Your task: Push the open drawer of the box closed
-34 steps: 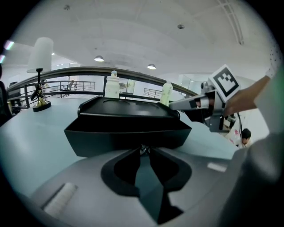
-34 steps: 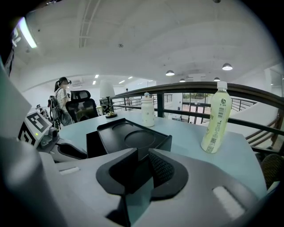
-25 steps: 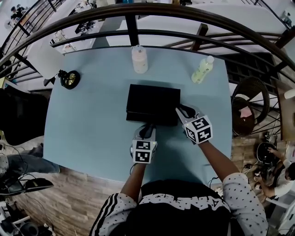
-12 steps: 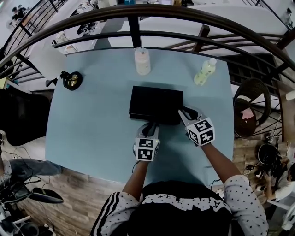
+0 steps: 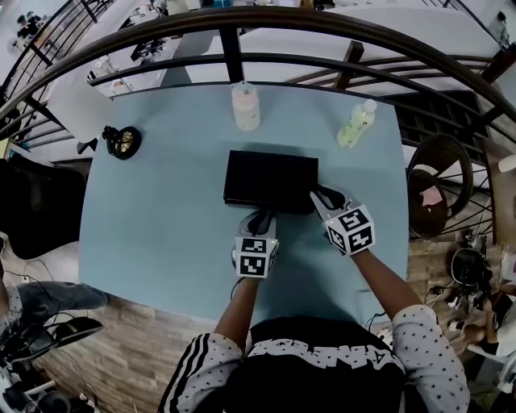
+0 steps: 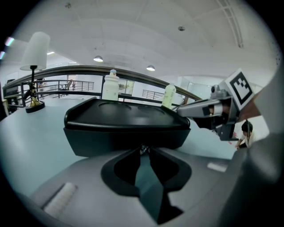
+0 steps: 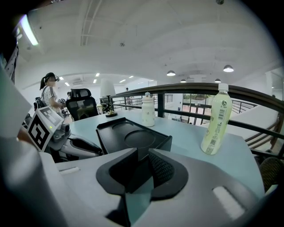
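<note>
We're up on what looks like a mezzanine in a big open-plan office or lab. A curved dark railing [image 5: 242, 18] sweeps past the pale blue counter [image 5: 161, 218], and round lights [image 7: 228, 68] dot a wide white ceiling. Over there a person [image 7: 49, 95] stands by a black office chair [image 7: 82, 107]. Cluttered white desks [image 5: 149, 44] show beyond the rail.

The pale green plastic bottle [image 7: 216, 122] is carrying a label with a round logo and a square code, but its print is too small to read. The black shirt [image 5: 322, 359] is showing white block letters, not legible. The white cubes on the left gripper [image 5: 260, 218] and right gripper [image 5: 320, 194] are showing only black square patterns.
</note>
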Tool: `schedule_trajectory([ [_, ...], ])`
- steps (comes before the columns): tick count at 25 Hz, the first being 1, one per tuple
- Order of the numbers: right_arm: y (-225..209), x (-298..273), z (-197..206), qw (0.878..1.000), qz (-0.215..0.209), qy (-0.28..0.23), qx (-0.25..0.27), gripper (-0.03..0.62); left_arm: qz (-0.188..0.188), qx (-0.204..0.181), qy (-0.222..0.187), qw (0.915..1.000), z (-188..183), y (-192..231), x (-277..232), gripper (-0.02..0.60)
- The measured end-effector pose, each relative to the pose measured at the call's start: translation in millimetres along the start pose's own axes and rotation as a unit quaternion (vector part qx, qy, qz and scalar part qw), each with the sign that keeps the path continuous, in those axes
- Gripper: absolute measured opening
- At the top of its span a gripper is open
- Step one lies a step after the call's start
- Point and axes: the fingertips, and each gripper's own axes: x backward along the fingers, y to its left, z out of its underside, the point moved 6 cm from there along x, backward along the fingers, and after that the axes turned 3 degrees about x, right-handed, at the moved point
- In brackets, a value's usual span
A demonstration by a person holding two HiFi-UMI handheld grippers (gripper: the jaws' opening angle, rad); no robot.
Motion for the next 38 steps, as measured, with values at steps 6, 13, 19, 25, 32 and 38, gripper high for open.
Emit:
schedule_trajectory([
  [6,0,2,1,1.000,-0.001,0.000,-0.001,0.058,-0.002,-0.004,-0.001,1.0000,0,-2,-2,0.000],
  [13,0,1,2,1.000,-0.001,-0.001,-0.002,0.058,0.000,-0.008,-0.001,1.0000,0,0,-3,0.000],
  [19,1,2,0,1.000,-0.002,0.000,0.001,0.058,0.000,-0.018,0.002,0.9998,-3,1,-5,0.000],
  [25,2,2,3,1.000,0.001,-0.003,-0.001,0.058,0.000,-0.019,0.001,0.9998,-1,1,-5,0.000],
  [32,1,1,2,1.000,0.002,-0.002,-0.004,0.058,0.010,-0.031,0.001,0.9995,-2,1,-5,0.000],
  [38,1,2,3,1.000,0.008,-0.008,-0.013,0.058,0.008,-0.011,-0.016,0.9998,5,3,9,0.000],
])
